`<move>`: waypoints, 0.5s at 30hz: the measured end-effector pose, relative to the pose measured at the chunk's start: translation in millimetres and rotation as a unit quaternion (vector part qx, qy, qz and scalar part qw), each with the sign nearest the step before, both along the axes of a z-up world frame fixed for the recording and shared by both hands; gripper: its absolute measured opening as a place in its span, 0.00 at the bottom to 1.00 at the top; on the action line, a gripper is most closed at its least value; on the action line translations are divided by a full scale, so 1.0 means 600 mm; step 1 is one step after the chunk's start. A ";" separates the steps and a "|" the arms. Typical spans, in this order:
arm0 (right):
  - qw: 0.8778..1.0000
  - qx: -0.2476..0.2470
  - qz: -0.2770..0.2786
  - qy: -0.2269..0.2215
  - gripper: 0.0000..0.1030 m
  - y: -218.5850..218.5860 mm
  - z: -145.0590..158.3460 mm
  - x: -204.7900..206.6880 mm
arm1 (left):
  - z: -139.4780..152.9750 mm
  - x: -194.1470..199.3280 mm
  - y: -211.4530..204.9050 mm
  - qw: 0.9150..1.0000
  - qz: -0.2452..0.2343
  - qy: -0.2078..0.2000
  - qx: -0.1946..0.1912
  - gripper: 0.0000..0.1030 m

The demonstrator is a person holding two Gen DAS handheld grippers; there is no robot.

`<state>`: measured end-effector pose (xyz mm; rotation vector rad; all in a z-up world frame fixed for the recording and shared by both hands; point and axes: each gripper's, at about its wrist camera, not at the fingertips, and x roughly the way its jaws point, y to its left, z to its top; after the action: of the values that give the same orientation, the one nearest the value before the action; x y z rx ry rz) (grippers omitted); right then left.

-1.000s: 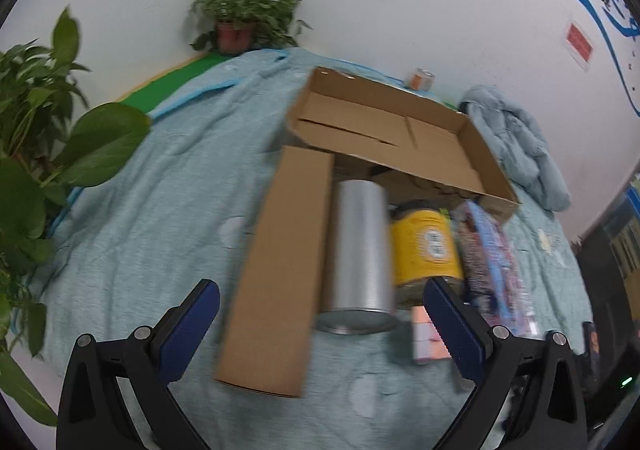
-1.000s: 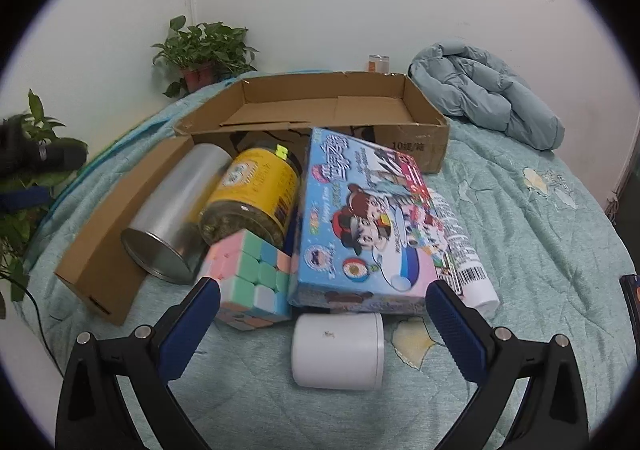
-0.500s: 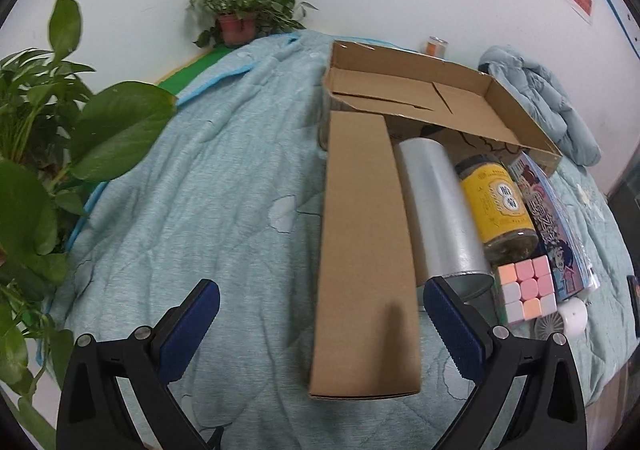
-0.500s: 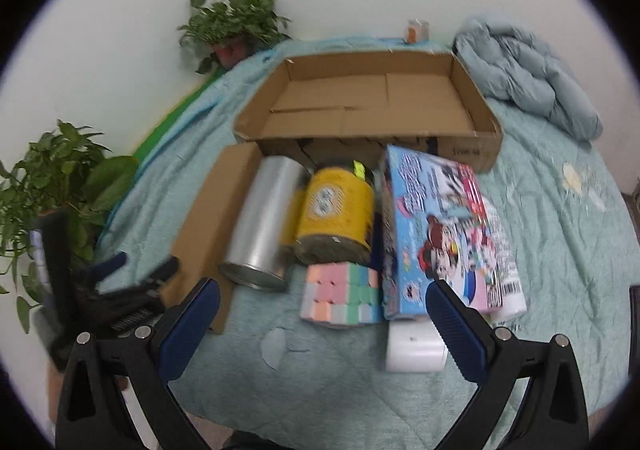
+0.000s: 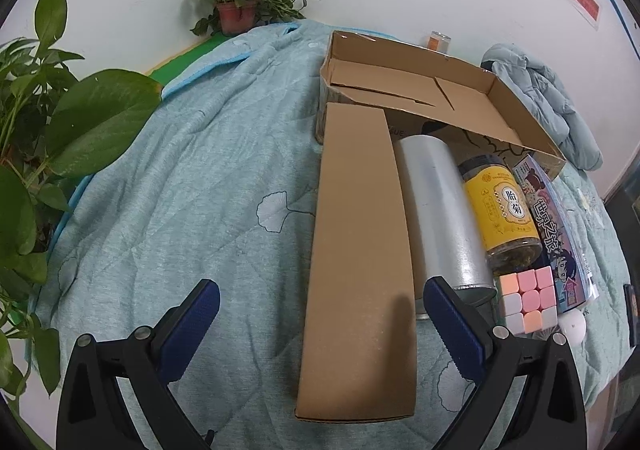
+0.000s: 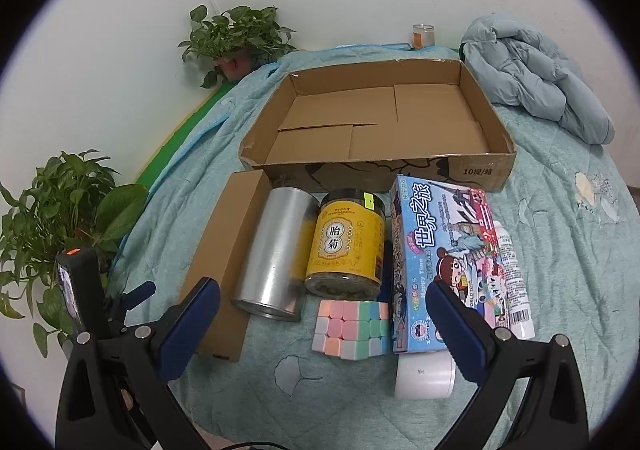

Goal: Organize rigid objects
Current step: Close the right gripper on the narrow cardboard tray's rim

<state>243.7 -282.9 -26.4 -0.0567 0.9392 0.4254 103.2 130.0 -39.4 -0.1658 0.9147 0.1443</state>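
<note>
Left gripper (image 5: 318,314) hovering with fingers apart over long brown cardboard box (image 5: 360,266), right gripper (image 6: 322,314) gaping above pastel puzzle cube (image 6: 350,328), shiny silver metal can (image 6: 276,256) lying between.

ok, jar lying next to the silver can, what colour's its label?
Yellow label with dark print, on the jar; clearest in the right wrist view.

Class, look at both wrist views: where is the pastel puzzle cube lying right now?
In the right wrist view the puzzle cube lies on the bedspread at lower centre, in front of the yellow-labelled jar and left of the blue game box.
</note>
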 end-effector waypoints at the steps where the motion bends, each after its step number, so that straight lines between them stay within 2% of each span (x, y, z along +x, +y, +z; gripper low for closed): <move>1: 1.000 0.000 0.003 0.002 0.99 0.001 -0.002 0.001 | 0.000 0.001 0.002 1.000 -0.001 0.000 0.000 0.99; 10: 1.000 -0.011 0.007 0.028 0.99 -0.014 -0.008 0.002 | -0.002 0.001 0.006 1.000 -0.011 -0.004 -0.007 0.99; 15: 0.999 -0.013 0.015 0.034 0.99 -0.029 -0.007 -0.017 | -0.006 0.001 0.021 0.999 -0.025 -0.008 -0.037 0.99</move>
<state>233.3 -300.3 -30.6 -0.0808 1.0128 0.4440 103.8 142.7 -43.0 -0.2131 0.9074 0.0627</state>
